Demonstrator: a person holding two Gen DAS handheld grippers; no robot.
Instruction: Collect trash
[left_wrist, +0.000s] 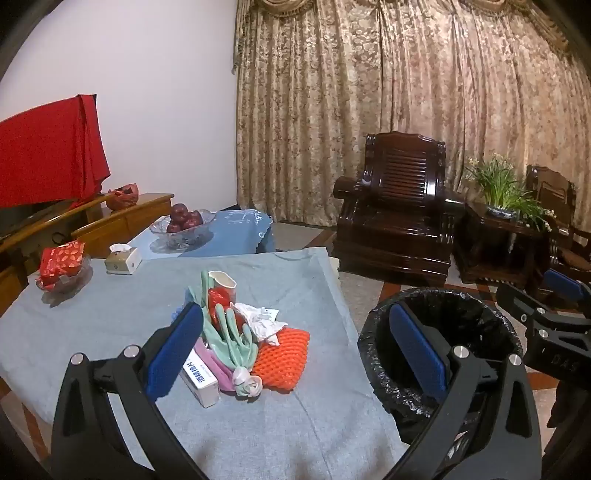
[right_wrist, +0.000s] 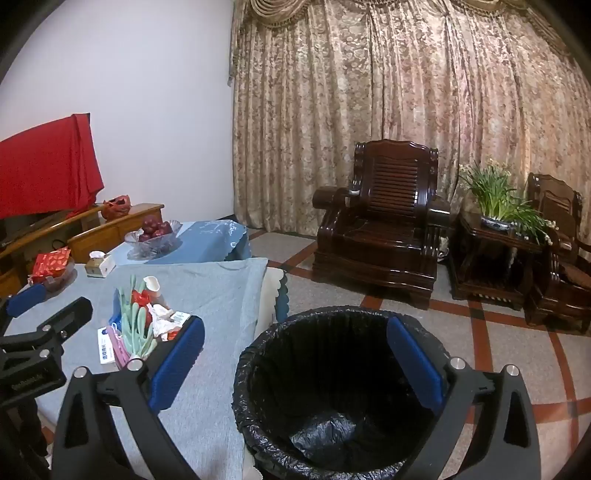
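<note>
A heap of trash lies on the grey tablecloth (left_wrist: 258, 424): an orange foam net (left_wrist: 282, 360), pale green rubber gloves (left_wrist: 232, 339), a white carton (left_wrist: 199, 376), crumpled white paper (left_wrist: 262, 321) and a tipped paper cup (left_wrist: 221, 282). My left gripper (left_wrist: 295, 350) hovers open just short of the heap, nothing between its blue pads. A bin lined with a black bag (right_wrist: 332, 387) stands on the floor right of the table. My right gripper (right_wrist: 295, 362) is open above the bin's mouth and holds nothing. The heap (right_wrist: 147, 325) lies to its left.
At the table's far side are a tissue box (left_wrist: 123, 260), a red packet in a glass dish (left_wrist: 61, 264) and a glass bowl of apples (left_wrist: 183, 221). A dark wooden armchair (right_wrist: 380, 229), a side table with a plant (right_wrist: 495, 218) and heavy curtains stand behind.
</note>
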